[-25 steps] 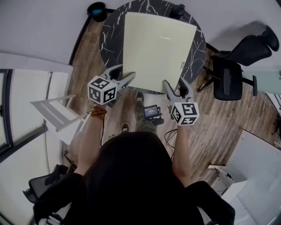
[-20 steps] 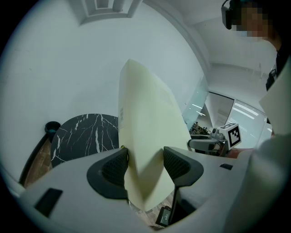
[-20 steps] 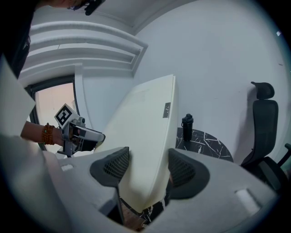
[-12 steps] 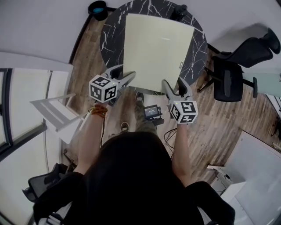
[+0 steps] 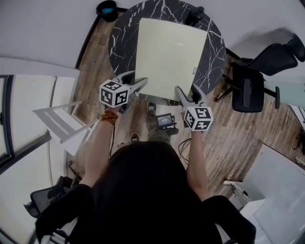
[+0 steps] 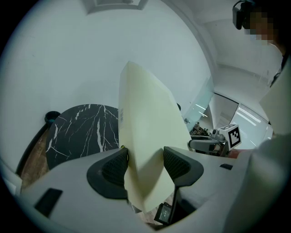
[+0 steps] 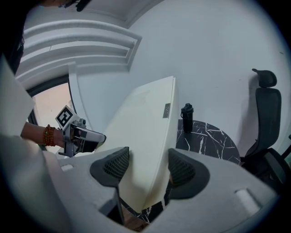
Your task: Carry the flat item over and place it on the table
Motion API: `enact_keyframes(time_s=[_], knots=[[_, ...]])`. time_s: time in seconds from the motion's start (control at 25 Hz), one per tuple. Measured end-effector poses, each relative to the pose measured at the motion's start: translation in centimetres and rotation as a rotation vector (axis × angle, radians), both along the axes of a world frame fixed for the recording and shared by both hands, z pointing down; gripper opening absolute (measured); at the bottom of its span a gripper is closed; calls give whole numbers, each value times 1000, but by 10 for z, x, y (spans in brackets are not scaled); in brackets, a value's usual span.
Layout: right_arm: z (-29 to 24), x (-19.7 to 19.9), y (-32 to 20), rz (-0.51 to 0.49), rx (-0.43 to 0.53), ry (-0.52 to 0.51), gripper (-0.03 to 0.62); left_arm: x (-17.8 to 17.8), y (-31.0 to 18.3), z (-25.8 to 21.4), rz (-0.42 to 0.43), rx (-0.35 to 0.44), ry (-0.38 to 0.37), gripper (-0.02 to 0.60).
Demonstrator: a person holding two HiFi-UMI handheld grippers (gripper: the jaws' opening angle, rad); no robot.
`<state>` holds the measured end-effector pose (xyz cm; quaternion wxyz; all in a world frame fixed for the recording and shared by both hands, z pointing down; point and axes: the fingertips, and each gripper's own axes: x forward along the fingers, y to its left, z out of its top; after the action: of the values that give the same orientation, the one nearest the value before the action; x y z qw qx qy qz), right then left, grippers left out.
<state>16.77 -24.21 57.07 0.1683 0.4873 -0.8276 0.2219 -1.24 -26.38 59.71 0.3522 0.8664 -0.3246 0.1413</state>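
Observation:
A pale cream flat board (image 5: 169,55) hangs tilted over a round black marble table (image 5: 121,43). My left gripper (image 5: 137,80) is shut on the board's near left corner. My right gripper (image 5: 187,91) is shut on its near right corner. In the left gripper view the board (image 6: 150,123) stands edge-on between the pads of that gripper (image 6: 145,166), with the table (image 6: 82,132) beyond. The right gripper view shows the board (image 7: 145,127) between the pads of that gripper (image 7: 148,168), above the table (image 7: 209,139).
A dark bottle (image 5: 194,13) stands at the table's far edge. A black bowl-like thing (image 5: 105,9) sits on the floor at far left. A black office chair (image 5: 257,71) is to the right, a white frame (image 5: 62,121) to the left, and a white panel (image 5: 281,190) near right.
Both grippers have moved forward and down toward the table with the board. The board's far edge has sunk closer to the tabletop.

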Motion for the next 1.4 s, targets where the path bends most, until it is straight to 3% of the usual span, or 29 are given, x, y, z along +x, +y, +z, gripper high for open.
enact_keyframes(time_s=[0.64, 1.4], knots=[[62, 16, -20, -13, -139, -21, 267, 15, -14, 62, -38, -143, 5, 247], [109, 26, -54, -28, -245, -39, 267, 23, -42, 107, -69, -235, -16, 247]])
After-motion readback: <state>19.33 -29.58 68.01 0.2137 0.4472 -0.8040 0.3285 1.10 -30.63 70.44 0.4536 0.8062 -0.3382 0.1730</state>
